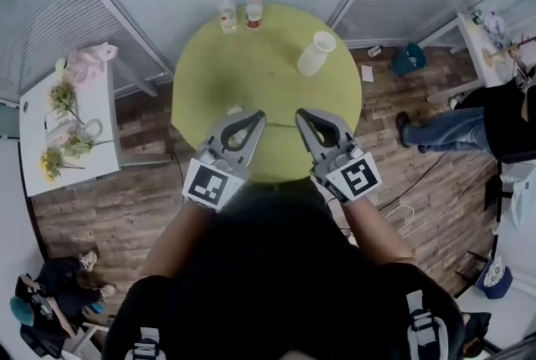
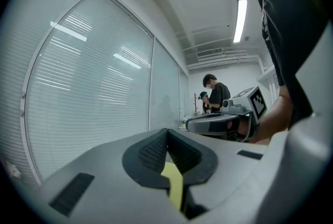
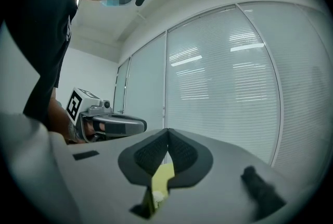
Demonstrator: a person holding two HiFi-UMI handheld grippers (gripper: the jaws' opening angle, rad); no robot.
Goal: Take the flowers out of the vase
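Two grippers hang level above the round green table [image 1: 251, 69]. The left gripper [image 1: 256, 116] and the right gripper [image 1: 302, 115] each have their jaws pressed together, with nothing between them. Beyond them stands the white vase [image 1: 316, 54]. At the far rim are a white-capped bottle [image 1: 227, 12] and a red-capped bottle [image 1: 254, 9]. The flowers [image 1: 63, 97] lie well apart on a white side table [image 1: 105, 141].

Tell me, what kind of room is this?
Probably an office or lab space: full-height slatted blinds, a ceiling strip light, and a round green table on wood-look flooring.
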